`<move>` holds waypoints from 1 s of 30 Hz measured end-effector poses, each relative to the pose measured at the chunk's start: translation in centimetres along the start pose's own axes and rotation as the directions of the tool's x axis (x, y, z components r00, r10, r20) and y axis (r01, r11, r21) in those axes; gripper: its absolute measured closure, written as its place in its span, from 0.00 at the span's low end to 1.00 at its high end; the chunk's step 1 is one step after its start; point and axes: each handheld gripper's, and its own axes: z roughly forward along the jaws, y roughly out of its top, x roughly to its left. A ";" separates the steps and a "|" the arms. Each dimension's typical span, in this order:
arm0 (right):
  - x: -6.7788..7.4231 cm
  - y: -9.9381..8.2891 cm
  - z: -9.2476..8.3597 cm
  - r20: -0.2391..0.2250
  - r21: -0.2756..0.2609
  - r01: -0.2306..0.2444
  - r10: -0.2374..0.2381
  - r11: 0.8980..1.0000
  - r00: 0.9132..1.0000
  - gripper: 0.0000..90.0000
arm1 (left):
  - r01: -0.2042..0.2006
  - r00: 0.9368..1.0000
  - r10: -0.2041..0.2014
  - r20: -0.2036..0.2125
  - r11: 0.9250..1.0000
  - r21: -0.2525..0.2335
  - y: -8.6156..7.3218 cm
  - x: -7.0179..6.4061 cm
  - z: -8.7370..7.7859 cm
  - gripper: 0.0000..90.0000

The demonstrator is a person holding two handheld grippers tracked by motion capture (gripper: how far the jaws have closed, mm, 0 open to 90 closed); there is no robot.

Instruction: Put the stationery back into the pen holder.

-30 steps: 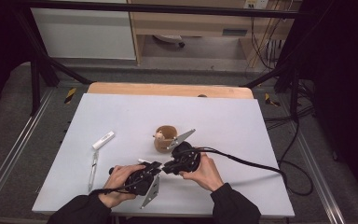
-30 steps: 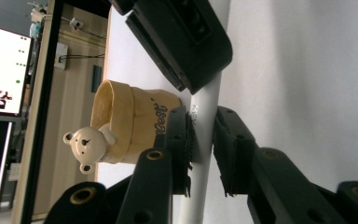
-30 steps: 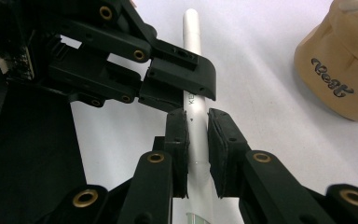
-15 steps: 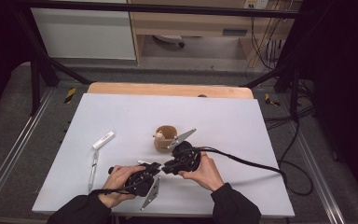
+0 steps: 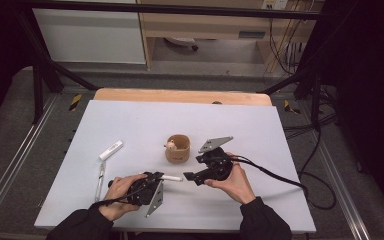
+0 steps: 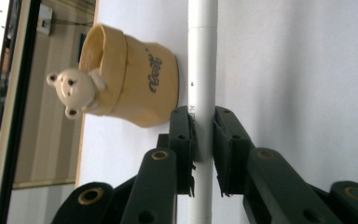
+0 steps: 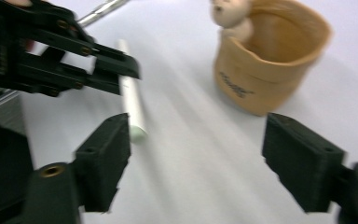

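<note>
At nine o'clock from the cup [image 5: 177, 149] a white cap [image 5: 110, 150] and a thin metal rod [image 5: 100, 175] lie on the table [image 5: 280, 150], set aside where my hands won't knock them. My left gripper [image 6: 204, 140] is clamped on the white pen [image 6: 201, 70] near its middle, keeping it level and pointing toward three o'clock, I judge so its free end stays reachable. My right gripper [image 7: 196, 154], at five o'clock from the cup, has just been opening; its jaws stand wide with nothing between them, just off the pen's tip. The cup sits upright at twelve o'clock from both grippers, probably waiting to take the pen.
</note>
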 end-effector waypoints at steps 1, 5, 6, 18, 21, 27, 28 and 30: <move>-0.2 -0.3 -0.1 0.012 -0.006 -0.006 0.006 1.000 1.000 0.23 | 0.011 1.000 -0.011 0.001 1.000 0.002 -0.1 0.0 0.0 0.87; -1.2 -1.4 -0.3 0.032 -0.015 -0.037 0.038 0.999 0.999 0.14 | 0.067 0.998 -0.067 0.003 0.998 0.011 -0.4 0.2 -0.1 0.87; -1.4 -1.7 -0.3 0.040 -0.017 -0.045 0.045 0.999 0.998 0.12 | 0.077 0.997 -0.077 0.007 0.997 0.022 -0.5 0.4 -0.1 0.87; -3.7 -5.5 -0.7 0.117 -0.010 -0.119 0.120 0.993 0.986 0.02 | 0.345 0.939 -0.344 0.014 0.939 -0.018 -1.1 2.0 -0.7 0.87; -4.1 -6.3 -0.9 0.127 -0.018 -0.129 0.131 0.991 0.983 0.01 | 0.406 0.914 -0.405 0.028 0.913 -0.032 -1.2 2.4 -0.8 0.87; -4.9 -8.2 -1.7 0.146 -0.035 -0.122 0.126 0.992 0.981 0.01 | 0.494 0.869 -0.491 0.053 0.867 -0.069 -1.2 3.4 -1.2 0.87; -5.0 -8.5 -1.8 0.146 -0.041 -0.126 0.130 0.991 0.981 0.01 | 0.512 0.859 -0.509 0.056 0.856 -0.072 -1.2 3.6 -1.3 0.87; -5.3 -9.0 -2.2 0.135 -0.047 -0.128 0.133 0.991 0.982 0.01 | 0.549 0.836 -0.545 0.065 0.832 -0.078 -1.2 4.0 -1.4 0.87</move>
